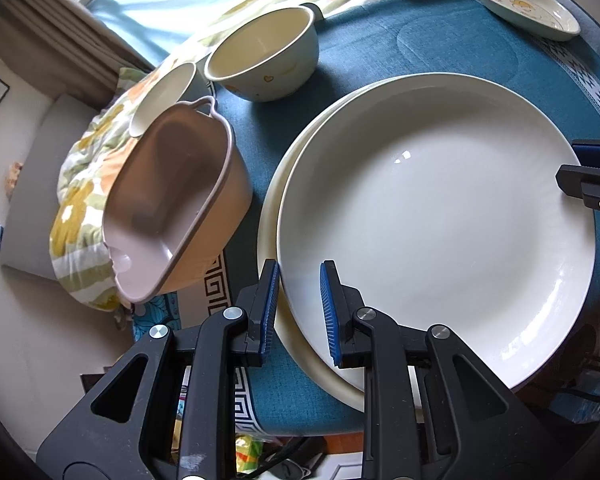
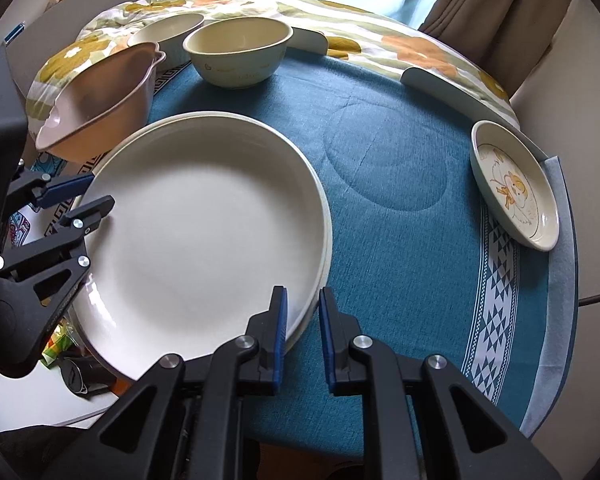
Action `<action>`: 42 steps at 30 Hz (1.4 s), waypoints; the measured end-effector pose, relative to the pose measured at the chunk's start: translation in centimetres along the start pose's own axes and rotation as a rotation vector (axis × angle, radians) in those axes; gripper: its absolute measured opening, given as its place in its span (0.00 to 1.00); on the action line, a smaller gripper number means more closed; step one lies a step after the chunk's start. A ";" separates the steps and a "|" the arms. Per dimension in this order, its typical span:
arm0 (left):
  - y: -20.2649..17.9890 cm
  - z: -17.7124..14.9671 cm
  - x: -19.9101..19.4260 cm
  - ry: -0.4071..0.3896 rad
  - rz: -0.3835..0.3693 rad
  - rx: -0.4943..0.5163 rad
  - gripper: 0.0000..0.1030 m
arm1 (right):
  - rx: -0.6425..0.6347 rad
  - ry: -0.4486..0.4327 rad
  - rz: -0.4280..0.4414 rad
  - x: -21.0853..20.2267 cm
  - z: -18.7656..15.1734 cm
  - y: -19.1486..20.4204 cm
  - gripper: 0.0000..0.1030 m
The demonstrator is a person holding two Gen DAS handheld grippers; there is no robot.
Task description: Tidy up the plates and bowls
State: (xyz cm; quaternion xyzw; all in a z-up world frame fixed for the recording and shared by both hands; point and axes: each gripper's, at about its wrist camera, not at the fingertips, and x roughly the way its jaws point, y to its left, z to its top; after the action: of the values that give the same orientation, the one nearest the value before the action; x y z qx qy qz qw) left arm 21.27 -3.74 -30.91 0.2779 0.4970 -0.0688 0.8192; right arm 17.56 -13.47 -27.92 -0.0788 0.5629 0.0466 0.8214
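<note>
Your left hand-held gripper (image 1: 299,306) and right hand-held gripper (image 2: 303,330) each pinch opposite rims of the white plate (image 1: 436,232), nearly closed; it sits on the cream plate (image 1: 269,216) on the bench (image 2: 400,240); keep both level; beyond wait the bowl (image 2: 238,54) and duck dish (image 2: 514,186).

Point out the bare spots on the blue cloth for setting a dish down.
Free: the blue cloth between the big white plate and the duck plate. Crowded: the far left, with the cream bowl and brown tub.
</note>
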 end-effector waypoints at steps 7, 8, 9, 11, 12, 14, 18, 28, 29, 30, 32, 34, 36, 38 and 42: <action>0.2 0.1 0.0 0.006 0.005 -0.013 0.18 | -0.008 0.000 0.008 0.0 0.0 0.0 0.14; 0.2 0.0 0.0 0.006 0.004 -0.015 0.18 | -0.008 -0.001 0.010 0.0 0.0 0.0 0.14; 0.2 0.1 0.0 0.007 0.003 -0.018 0.18 | -0.008 -0.001 0.012 0.0 0.0 0.0 0.14; 0.2 0.1 0.1 0.008 0.007 -0.019 0.18 | -0.011 -0.002 0.014 -0.1 0.0 0.0 0.14; 0.1 0.1 0.1 0.010 0.009 -0.020 0.18 | -0.011 -0.002 0.016 0.0 0.0 -0.1 0.14; 0.2 0.2 0.1 0.014 0.003 -0.026 0.18 | -0.011 -0.002 0.021 -0.1 0.1 -0.1 0.14; 1.1 0.5 -0.5 0.012 -0.004 -0.056 0.18 | 0.010 -0.022 0.027 -0.5 0.2 -0.5 0.14; 6.1 4.2 -8.9 -0.242 -0.136 -0.222 0.99 | 0.256 -0.190 0.079 -6.9 0.2 -6.0 0.68; 6.3 4.5 -9.7 -0.286 -0.143 -0.228 1.00 | 0.287 -0.218 0.079 -7.8 -0.2 -6.8 1.00; 6.4 5.2 -10.4 -0.317 -0.169 -0.221 1.00 | 0.307 -0.240 0.076 -8.5 -0.6 -7.4 1.00; 6.0 6.7 -11.2 -0.336 -0.250 -0.184 1.00 | 0.352 -0.265 0.044 -9.7 -1.2 -8.5 1.00; 5.5 8.7 -11.4 -0.336 -0.333 -0.150 1.00 | 0.411 -0.274 0.033 -10.8 -1.8 -10.1 1.00; 4.8 11.0 -11.6 -0.338 -0.425 -0.113 1.00 | 0.482 -0.267 0.024 -11.8 -2.4 -12.2 1.00; 3.8 13.9 -11.9 -0.344 -0.527 -0.061 1.00 | 0.537 -0.298 -0.003 -13.1 -2.8 -14.1 1.00; 1.1 19.4 -11.9 -0.326 -0.661 0.040 1.00 | 0.667 -0.318 -0.080 -14.6 -3.0 -18.4 1.00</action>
State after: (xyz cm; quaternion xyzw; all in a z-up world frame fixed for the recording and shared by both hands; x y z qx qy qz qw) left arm 30.85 -14.91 -13.51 0.1038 0.4213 -0.3827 0.8156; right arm 12.60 -31.97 -13.90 0.1796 0.4092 -0.1598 0.8802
